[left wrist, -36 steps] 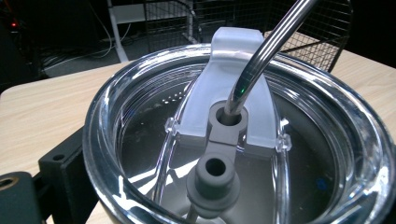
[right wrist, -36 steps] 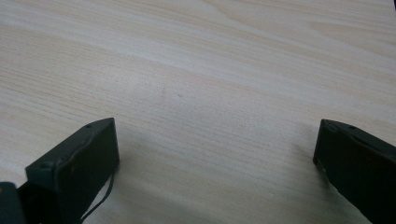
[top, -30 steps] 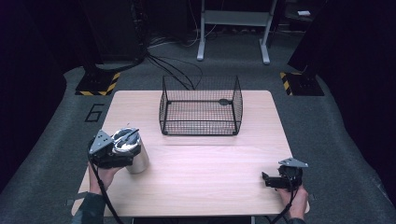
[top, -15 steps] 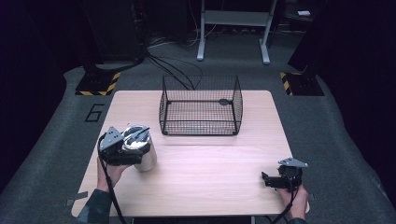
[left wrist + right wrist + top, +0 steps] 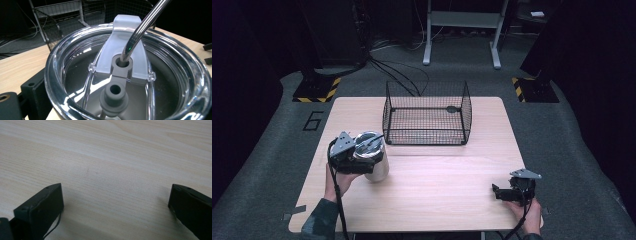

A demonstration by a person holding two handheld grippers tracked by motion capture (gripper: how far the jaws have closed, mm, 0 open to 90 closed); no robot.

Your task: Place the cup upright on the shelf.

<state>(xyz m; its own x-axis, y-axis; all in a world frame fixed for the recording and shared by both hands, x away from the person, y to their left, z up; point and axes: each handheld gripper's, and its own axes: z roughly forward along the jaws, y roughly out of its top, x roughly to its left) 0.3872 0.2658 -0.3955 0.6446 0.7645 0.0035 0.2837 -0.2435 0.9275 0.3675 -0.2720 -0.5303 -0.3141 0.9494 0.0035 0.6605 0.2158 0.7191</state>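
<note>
A steel tumbler point(image 5: 376, 162) with a clear lid point(image 5: 125, 75) and a bent metal straw point(image 5: 142, 27) is at the table's left side, held upright. My left gripper point(image 5: 362, 159) is shut on it from the left, and one black jaw shows beside the rim. I cannot tell whether the tumbler's base touches the table. A black wire basket point(image 5: 427, 120) stands at the table's far middle, just beyond and right of the tumbler. My right gripper point(image 5: 499, 192) rests low at the near right corner, open point(image 5: 115, 202) over bare wood, holding nothing.
The light wooden table point(image 5: 437, 185) has free room between the tumbler and the right gripper. Cables, yellow-black floor markers point(image 5: 317, 90) and a white stand's legs point(image 5: 462, 30) lie on the dark floor beyond the table.
My left gripper has carried the tumbler to the right and slightly away from me, closer to the basket's near left corner. The right gripper has stayed put.
</note>
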